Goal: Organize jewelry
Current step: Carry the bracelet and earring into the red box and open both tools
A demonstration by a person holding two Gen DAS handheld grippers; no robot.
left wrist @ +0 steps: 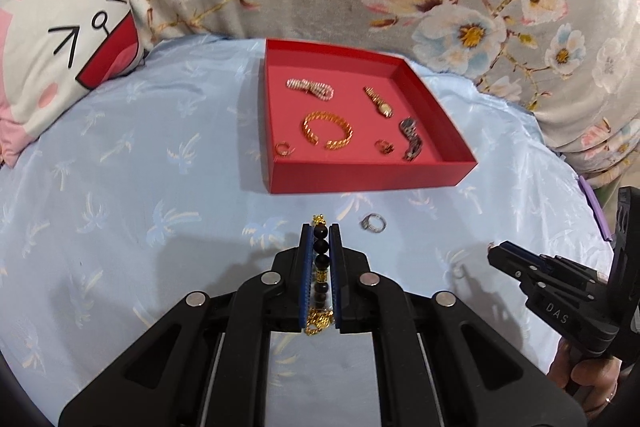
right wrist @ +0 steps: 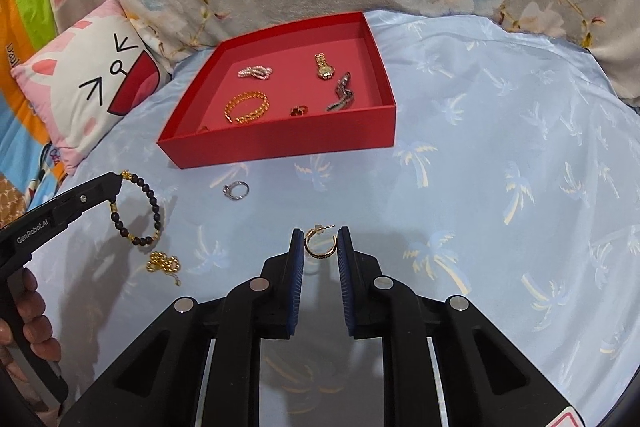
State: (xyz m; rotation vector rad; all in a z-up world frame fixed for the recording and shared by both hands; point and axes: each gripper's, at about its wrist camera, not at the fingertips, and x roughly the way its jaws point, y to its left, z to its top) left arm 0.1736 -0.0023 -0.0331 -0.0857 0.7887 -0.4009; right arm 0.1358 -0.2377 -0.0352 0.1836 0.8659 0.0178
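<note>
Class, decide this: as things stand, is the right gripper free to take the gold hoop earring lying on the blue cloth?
Probably yes. The right gripper is open, and the gold hoop earring already lies between its fingers on the blue cloth, with nothing over it. The left gripper is off to the side, shut on the beaded bracelet.

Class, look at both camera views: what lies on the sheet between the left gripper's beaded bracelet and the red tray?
A silver ring lies between the beaded bracelet and the red tray; otherwise bare sheet. The right wrist view shows it best.

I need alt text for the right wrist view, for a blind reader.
The right gripper is open around a gold hoop earring on the blue sheet. The left gripper holds a dark bead bracelet; beyond is a red tray of jewelry.
</note>
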